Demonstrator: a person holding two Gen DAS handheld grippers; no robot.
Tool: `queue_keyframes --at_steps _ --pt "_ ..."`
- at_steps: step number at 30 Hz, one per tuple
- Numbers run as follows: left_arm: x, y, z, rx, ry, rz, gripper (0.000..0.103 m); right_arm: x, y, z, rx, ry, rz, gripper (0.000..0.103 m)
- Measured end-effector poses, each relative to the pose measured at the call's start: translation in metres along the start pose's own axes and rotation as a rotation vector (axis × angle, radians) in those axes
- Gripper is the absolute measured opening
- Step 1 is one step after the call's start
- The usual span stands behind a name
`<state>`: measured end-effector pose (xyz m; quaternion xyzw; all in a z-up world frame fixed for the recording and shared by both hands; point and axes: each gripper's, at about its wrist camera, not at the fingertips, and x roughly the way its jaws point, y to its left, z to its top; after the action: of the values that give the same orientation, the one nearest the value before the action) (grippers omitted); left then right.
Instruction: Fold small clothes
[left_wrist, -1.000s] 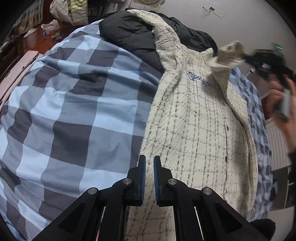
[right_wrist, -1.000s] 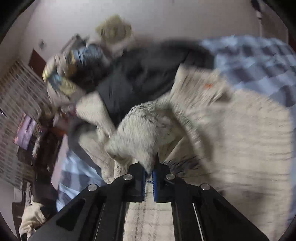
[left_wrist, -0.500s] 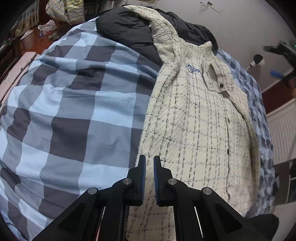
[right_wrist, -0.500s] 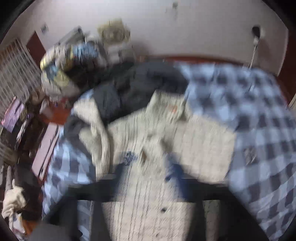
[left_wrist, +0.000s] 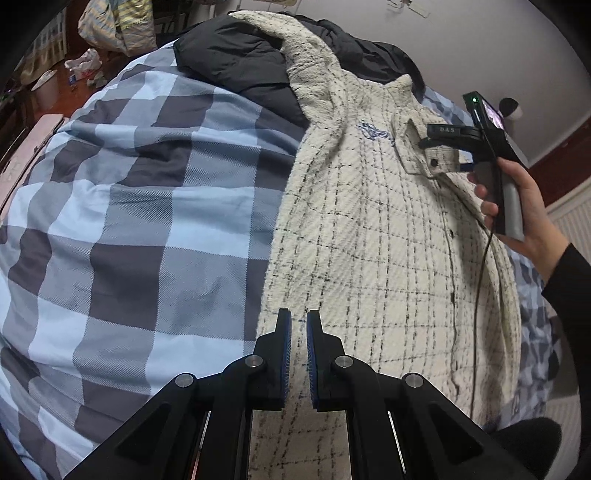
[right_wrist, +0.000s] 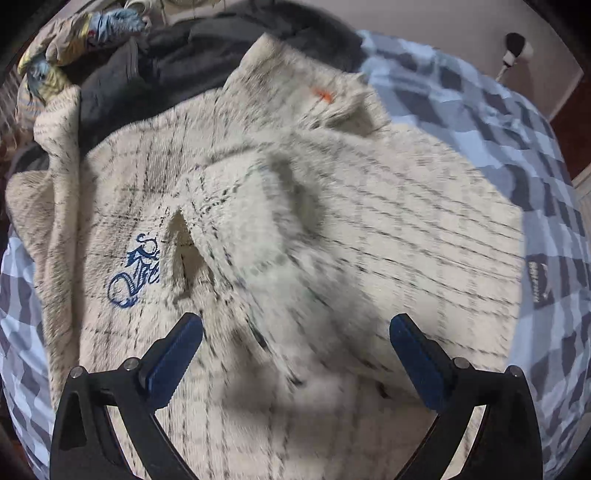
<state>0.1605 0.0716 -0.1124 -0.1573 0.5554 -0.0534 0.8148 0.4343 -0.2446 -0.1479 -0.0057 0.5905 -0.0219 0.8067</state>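
Cream shirt (left_wrist: 388, 258) lies flat on bed (left_wrist: 147, 184), mid-frame. Left gripper (left_wrist: 298, 325) jaws together, empty, at lower hem. Right gripper (right_wrist: 295, 332) jaws wide apart over collar: pinch one layer only, then fold evenly.

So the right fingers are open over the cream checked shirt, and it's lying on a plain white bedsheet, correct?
Not quite. The right gripper is open over the cream checked shirt, but the bedding under it is a blue and grey checked cover, not plain white. The left wrist view shows it clearly.
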Motion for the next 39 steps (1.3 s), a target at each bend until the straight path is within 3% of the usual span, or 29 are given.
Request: queue_keyframes --at_steps 1,2,3,4,5,8,13,17,20,22,25,26,27,28,30,32,34,36,39 --pt "0.002 0.000 0.000 -0.003 0.008 -0.005 0.007 -0.005 0.005 0.002 -0.016 -0.034 0.003 0.098" --pt "0.003 0.000 0.000 -0.005 0.013 -0.008 0.007 -0.009 0.008 0.002 -0.026 -0.063 0.006 0.084" --pt "0.003 0.000 0.000 -0.005 0.018 -0.011 0.007 -0.016 0.011 0.003 -0.036 -0.076 0.012 0.048" --pt "0.004 -0.001 0.000 -0.005 0.021 -0.015 0.007 -0.022 0.014 0.003 -0.055 -0.070 0.016 0.025" --pt "0.003 -0.002 -0.001 -0.003 0.019 -0.019 0.007 -0.029 0.018 0.003 -0.084 -0.059 0.011 0.010" --pt "0.000 0.001 -0.001 -0.009 0.009 -0.013 0.007 -0.071 0.034 -0.007 -0.212 -0.105 0.007 0.010" --pt "-0.005 0.006 -0.002 -0.028 0.001 -0.016 0.007 -0.189 0.005 -0.010 -0.075 -0.213 0.287 0.010" --pt "-0.009 0.003 -0.005 -0.003 -0.009 -0.014 0.007 -0.265 -0.008 0.002 -0.012 -0.293 0.427 0.010" --pt "-0.009 0.003 -0.005 0.004 -0.006 -0.015 0.007 -0.296 0.007 0.019 -0.013 -0.301 0.473 0.010" --pt "-0.008 0.004 -0.004 -0.004 -0.004 -0.014 0.007 -0.299 0.032 0.029 -0.046 -0.258 0.502 0.010" --pt "-0.004 0.006 -0.004 -0.011 0.004 -0.007 0.007 -0.259 0.082 0.039 -0.080 -0.101 0.565 0.033" --pt "-0.002 0.007 -0.004 -0.011 0.012 -0.006 0.007 -0.240 0.094 0.038 -0.070 -0.043 0.623 0.064" --pt "-0.001 0.007 -0.003 -0.012 0.017 -0.005 0.007 -0.223 0.104 0.034 -0.050 0.003 0.678 0.083" --pt "-0.001 0.007 -0.003 -0.015 0.021 -0.006 0.007 -0.202 0.114 0.026 -0.014 0.043 0.718 0.083" --pt "-0.002 0.006 -0.003 -0.018 0.017 -0.021 0.007 -0.174 0.114 0.016 0.014 0.082 0.681 0.084" --pt "-0.003 0.004 -0.005 -0.005 0.013 -0.023 0.007 -0.158 0.105 0.004 -0.011 0.066 0.554 0.083" --pt "-0.003 0.002 -0.006 0.004 0.019 -0.023 0.007 -0.145 0.084 -0.012 -0.081 0.007 0.315 0.083" --pt "-0.003 0.000 -0.006 0.003 0.024 -0.032 0.007 -0.132 0.060 -0.027 -0.138 -0.023 0.129 0.083" --pt "-0.005 -0.002 -0.007 0.012 0.018 -0.033 0.007 -0.097 0.010 -0.053 -0.230 -0.010 -0.232 0.083"
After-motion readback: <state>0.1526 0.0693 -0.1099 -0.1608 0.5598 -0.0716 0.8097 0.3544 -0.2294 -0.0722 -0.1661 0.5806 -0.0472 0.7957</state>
